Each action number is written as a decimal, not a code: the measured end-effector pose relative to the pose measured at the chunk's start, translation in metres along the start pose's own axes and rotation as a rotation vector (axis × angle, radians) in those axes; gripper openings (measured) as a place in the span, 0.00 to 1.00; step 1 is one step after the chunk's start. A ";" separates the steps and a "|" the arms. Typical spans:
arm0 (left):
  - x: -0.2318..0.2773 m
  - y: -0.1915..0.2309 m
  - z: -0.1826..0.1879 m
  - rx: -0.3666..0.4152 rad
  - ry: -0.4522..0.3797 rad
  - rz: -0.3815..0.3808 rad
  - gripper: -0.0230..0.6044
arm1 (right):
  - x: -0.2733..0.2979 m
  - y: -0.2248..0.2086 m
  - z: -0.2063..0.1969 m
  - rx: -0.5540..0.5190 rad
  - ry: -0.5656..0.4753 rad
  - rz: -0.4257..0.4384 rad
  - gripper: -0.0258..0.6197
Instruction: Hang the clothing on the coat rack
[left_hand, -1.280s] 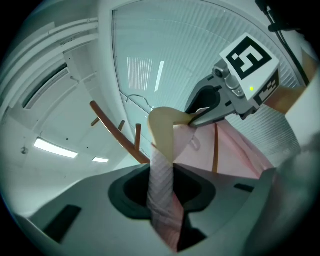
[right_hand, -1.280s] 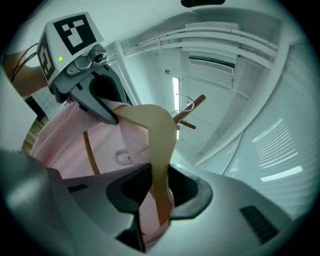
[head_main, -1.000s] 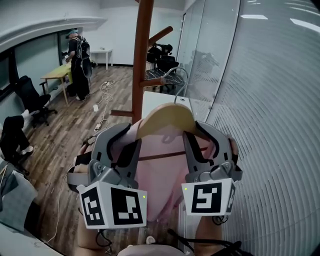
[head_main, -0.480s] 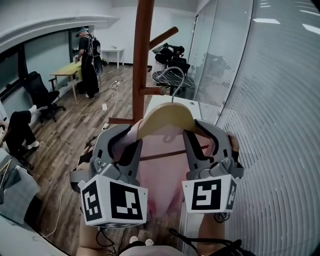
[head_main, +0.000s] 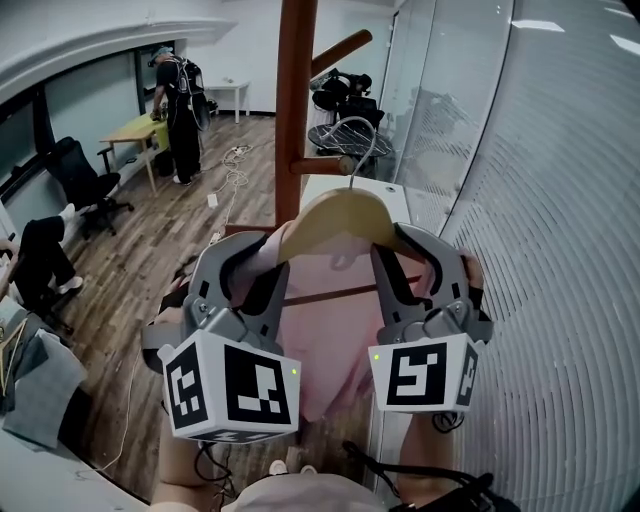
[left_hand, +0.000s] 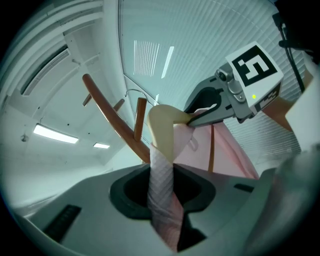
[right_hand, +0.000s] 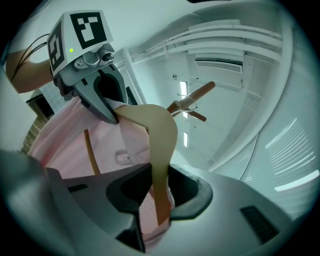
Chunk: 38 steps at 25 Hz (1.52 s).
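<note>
Well, the wooden coat rack (head_main: 296, 90) stands just beyond both sets of fingertips, its pole rising past them. The pink clothing (head_main: 330, 350) hangs between the two grippers and below their fingers, draped on a pale wooden hanger (head_main: 340, 215) that spans from one grip to the other. The left gripper (head_main: 255, 265) is clenched on the hanger's cloth-covered end. The right gripper (head_main: 400, 252) is clamped on the opposite end (wood and cloth both between its pads). The wire hook (head_main: 366, 135) rises ahead of the fingertips, near a lower peg (head_main: 322, 166); whether they touch I cannot tell.
</note>
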<state>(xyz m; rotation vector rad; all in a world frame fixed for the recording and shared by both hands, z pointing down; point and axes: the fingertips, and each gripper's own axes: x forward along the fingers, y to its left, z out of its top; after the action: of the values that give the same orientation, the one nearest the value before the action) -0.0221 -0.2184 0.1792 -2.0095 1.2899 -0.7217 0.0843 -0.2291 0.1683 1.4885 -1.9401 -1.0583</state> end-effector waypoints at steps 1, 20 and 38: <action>0.001 0.000 -0.001 -0.001 0.003 -0.005 0.23 | 0.001 0.001 -0.001 0.006 0.002 -0.003 0.22; 0.006 -0.005 -0.022 -0.036 0.011 -0.044 0.23 | 0.009 0.018 -0.002 -0.010 0.031 0.018 0.22; 0.019 -0.009 -0.051 -0.058 0.042 -0.055 0.23 | 0.029 0.041 -0.010 -0.024 0.047 0.057 0.22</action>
<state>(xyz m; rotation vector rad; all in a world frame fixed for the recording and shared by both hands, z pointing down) -0.0474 -0.2440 0.2206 -2.0938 1.2970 -0.7638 0.0587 -0.2552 0.2048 1.4242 -1.9189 -1.0101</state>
